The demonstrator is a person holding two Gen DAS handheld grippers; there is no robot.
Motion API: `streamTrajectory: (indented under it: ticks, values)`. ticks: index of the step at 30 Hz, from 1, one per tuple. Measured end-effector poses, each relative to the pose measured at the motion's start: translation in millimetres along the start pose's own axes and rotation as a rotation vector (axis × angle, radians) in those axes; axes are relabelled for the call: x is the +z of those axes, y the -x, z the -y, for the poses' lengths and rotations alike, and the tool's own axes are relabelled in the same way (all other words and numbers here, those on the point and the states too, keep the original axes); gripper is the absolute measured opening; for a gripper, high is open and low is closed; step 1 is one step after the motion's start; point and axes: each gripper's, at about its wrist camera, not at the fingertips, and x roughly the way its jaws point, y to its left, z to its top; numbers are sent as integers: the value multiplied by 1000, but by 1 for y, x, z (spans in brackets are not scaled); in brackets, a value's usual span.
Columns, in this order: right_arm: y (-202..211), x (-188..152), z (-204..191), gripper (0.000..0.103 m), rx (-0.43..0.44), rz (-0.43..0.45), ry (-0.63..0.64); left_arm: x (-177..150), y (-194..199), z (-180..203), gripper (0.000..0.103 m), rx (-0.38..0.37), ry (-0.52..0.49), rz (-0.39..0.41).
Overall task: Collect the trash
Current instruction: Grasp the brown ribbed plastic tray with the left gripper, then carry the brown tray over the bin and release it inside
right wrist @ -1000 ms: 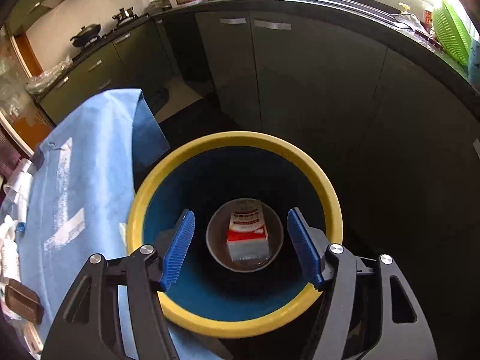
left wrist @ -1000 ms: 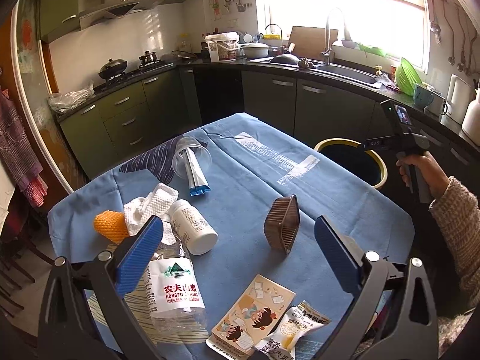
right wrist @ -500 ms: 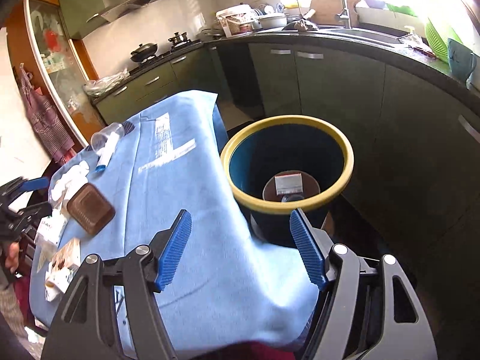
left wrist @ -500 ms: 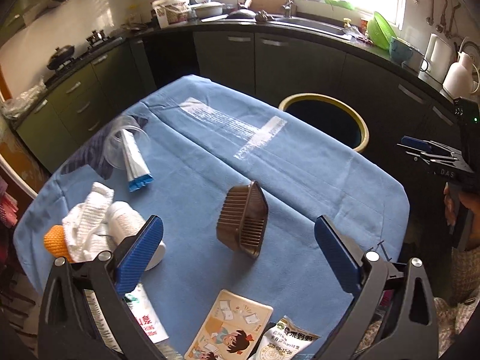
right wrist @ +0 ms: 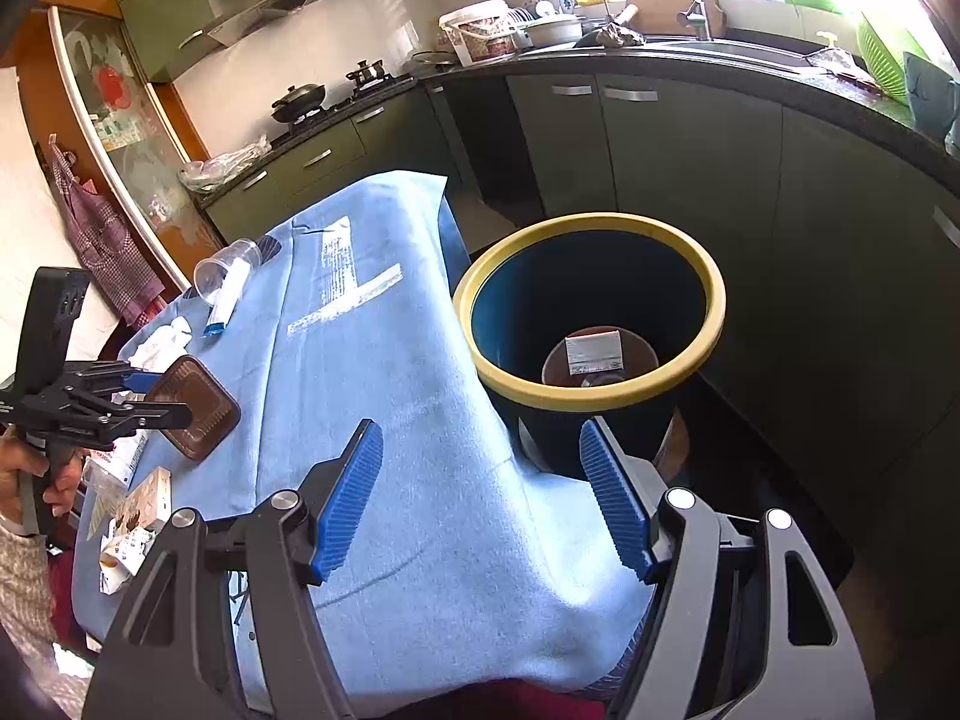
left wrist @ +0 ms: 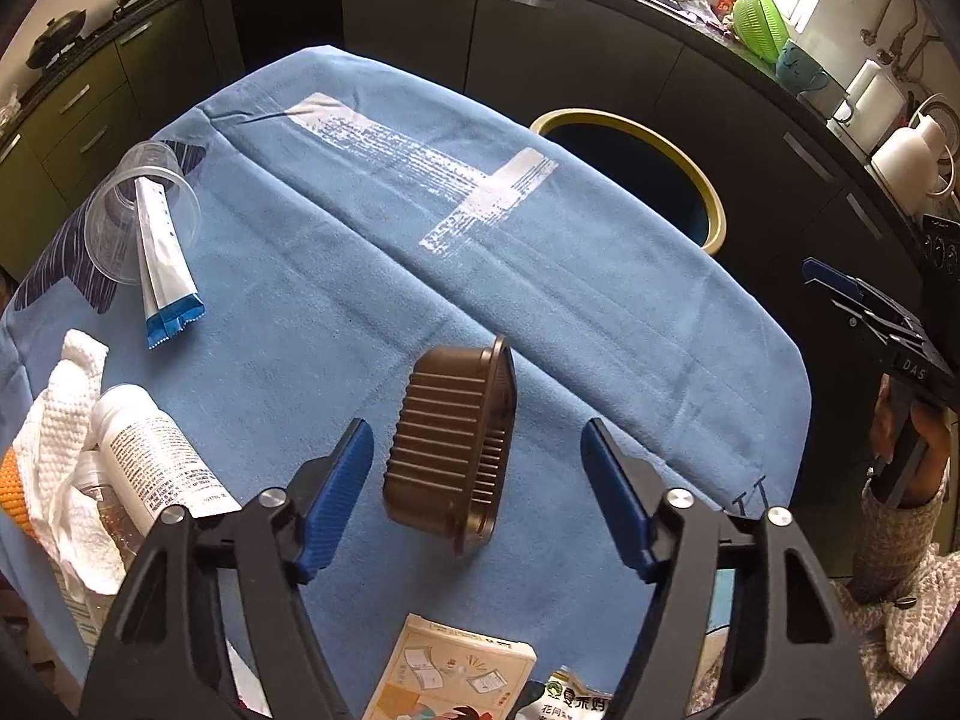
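A brown ribbed plastic tray [left wrist: 450,444] stands on its edge on the blue tablecloth [left wrist: 372,276]. My left gripper [left wrist: 475,429] points down at it with a jaw on either side. The jaws are closing, and a gap shows between each pad and the tray. In the right wrist view the left gripper [right wrist: 138,402] hovers at the tray [right wrist: 195,408]. My right gripper [right wrist: 480,429] is open and holds nothing, over the table's edge beside the yellow-rimmed blue bin [right wrist: 600,396]. A carton [right wrist: 594,351] lies in a bowl at the bin's bottom.
On the cloth lie a clear cup [left wrist: 129,204] with a blue-white sachet [left wrist: 162,264], a white bottle [left wrist: 156,456], a white cloth [left wrist: 60,420], a printed card box [left wrist: 456,678] and a snack packet [left wrist: 570,705]. Dark cabinets [left wrist: 540,42] run behind the table.
The left gripper has come down and forward over the brown tray and its jaws have narrowed. The right gripper pulled back from above the bin to the table's edge, then stayed.
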Motion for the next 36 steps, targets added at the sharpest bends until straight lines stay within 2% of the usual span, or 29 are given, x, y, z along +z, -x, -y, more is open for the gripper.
streamTrajectory:
  ticks: [6, 8, 12, 27, 36]
  values:
    - [-1, 0, -1, 69, 8, -8, 1, 0, -1, -6, 50, -42, 29, -3]
    - [-2, -1, -1, 69, 8, -11, 2, -1, 1, -5, 46, -35, 27, 2]
    - [-3, -1, -2, 69, 14, -14, 6, -2, 3, -4, 26, -29, 27, 4]
    - [5, 0, -7, 69, 0, 7, 28, 0, 33, 5, 25, 8, 8, 66]
    - [16, -1, -1, 69, -11, 30, 21, 29, 54, 36, 25, -9, -54, 85]
